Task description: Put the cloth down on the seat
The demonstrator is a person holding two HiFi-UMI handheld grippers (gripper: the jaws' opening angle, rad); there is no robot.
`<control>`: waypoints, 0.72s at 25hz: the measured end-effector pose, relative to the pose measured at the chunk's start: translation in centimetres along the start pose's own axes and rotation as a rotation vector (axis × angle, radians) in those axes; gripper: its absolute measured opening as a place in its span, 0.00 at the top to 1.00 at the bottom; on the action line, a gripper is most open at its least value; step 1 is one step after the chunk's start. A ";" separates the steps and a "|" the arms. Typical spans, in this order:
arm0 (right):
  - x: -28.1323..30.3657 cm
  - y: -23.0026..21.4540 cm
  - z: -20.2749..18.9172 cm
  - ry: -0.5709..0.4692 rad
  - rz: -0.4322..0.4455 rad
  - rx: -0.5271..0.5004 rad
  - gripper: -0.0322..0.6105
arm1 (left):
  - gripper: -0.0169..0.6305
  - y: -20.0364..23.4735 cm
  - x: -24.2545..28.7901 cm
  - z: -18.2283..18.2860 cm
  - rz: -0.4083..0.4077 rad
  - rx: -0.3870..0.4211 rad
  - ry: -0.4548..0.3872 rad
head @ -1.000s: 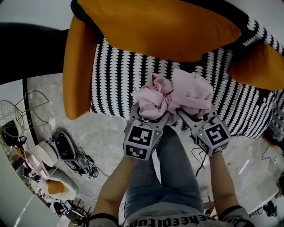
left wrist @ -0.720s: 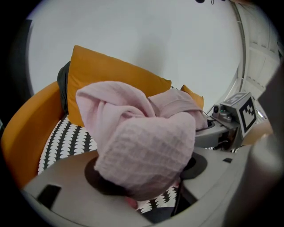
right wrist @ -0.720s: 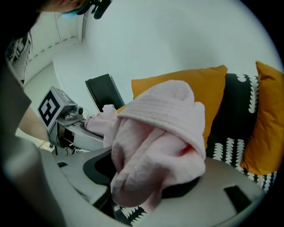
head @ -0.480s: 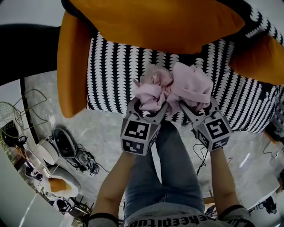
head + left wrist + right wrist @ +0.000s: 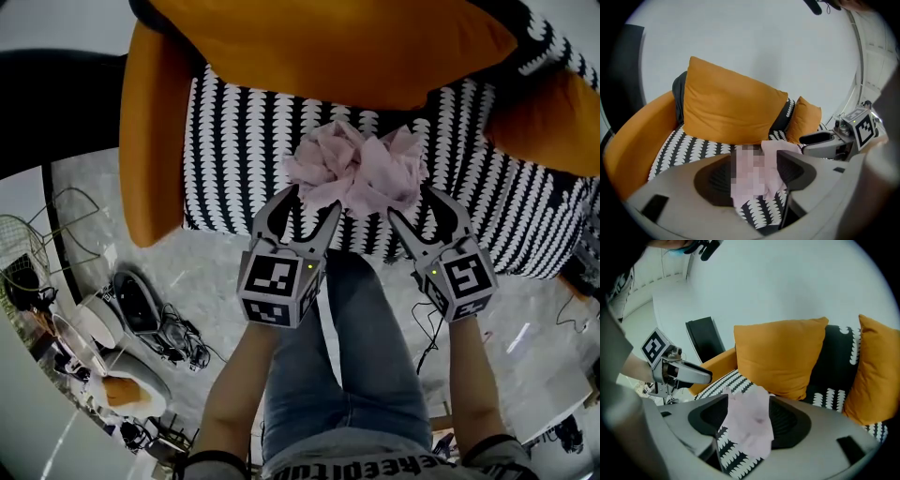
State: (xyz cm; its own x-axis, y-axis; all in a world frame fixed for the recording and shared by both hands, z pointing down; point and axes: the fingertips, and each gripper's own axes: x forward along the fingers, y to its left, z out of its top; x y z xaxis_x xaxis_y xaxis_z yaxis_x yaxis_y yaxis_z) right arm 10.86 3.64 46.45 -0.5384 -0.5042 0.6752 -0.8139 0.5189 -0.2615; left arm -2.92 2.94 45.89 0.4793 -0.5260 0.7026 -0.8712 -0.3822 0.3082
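Cloth (image 5: 356, 169) crosswise on seat (image 5: 234, 141); left hand-held gripper (image 5: 314, 199), jaws just narrowing, and right hand-held gripper (image 5: 410, 203) gape empty.

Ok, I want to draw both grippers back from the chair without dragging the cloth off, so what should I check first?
1. Cloth resting on the seat: ok.
2. Left gripper released: ok. Its jaws are apart, though they have just been closing slightly. The cloth shows between them but isn't pinched.
3. Right gripper released: ok. Its jaws are apart and the pads aren't pressing the cloth.
4. Nothing hanging over the seat's front edge: ok.
5. No fold snagged on a jaw tip: cannot tell, because the cloth's near edge lies close to both.
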 end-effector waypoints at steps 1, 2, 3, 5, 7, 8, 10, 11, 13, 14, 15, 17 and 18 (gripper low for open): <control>-0.1 0.0 0.4 -0.016 -0.006 -0.001 0.48 | 0.53 0.3 -0.1 0.1 0.003 -0.001 -0.007; -0.1 0.2 0.9 -0.032 -0.008 -0.001 0.49 | 0.56 0.5 -0.2 0.1 0.006 -0.001 -0.015; -0.1 0.5 1.3 -0.046 -0.004 -0.003 0.49 | 0.61 0.6 -0.3 0.2 0.009 0.003 -0.022; -0.1 1.1 2.1 -0.060 0.007 -0.017 0.58 | 0.68 0.4 -0.6 0.4 0.011 0.025 -0.024; -0.4 1.4 2.7 -0.060 0.012 -0.041 0.61 | 0.75 -0.4 -0.8 0.8 0.008 0.048 -0.027; -0.6 1.5 3.0 -0.063 0.011 -0.053 0.64 | 0.78 -0.7 -0.9 1.2 0.006 0.059 -0.029; -0.5 1.9 3.6 -0.069 0.007 -0.066 0.72 | 0.83 -0.8 -0.9 1.4 0.002 0.078 -0.029; 0.0 2.4 3.6 -0.072 0.006 -0.068 0.76 | 0.85 -0.2 -1.0 1.3 0.000 0.084 -0.028; 2.3 4.2 3.4 -0.083 0.001 -0.067 0.84 | 0.86 2.3 -1.3 0.2 -0.005 0.089 -0.023; 3.5 5.3 3.2 -0.090 -0.004 -0.065 0.89 | 0.87 3.8 -1.7 -0.5 -0.007 0.091 -0.021; 4.3 6.4 3.0 -0.097 -0.010 -0.062 0.94 | 0.87 4.9 -2.2 -1.1 -0.010 0.095 -0.022; 4.2 7.7 2.8 -0.119 -0.020 -0.042 0.96 | 0.89 5.3 -3.2 -1.4 -0.025 0.116 -0.032; 3.1 7.8 2.8 -0.131 -0.025 -0.022 0.96 | 0.89 4.5 -3.6 -1.2 -0.035 0.129 -0.040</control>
State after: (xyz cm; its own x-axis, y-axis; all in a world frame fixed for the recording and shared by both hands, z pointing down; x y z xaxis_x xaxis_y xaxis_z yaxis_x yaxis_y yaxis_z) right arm 2.22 4.18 44.61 -0.5434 -0.6022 0.5849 -0.8231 0.5193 -0.2300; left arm -8.75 4.05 45.55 0.5155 -0.5395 0.6658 -0.8341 -0.4939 0.2456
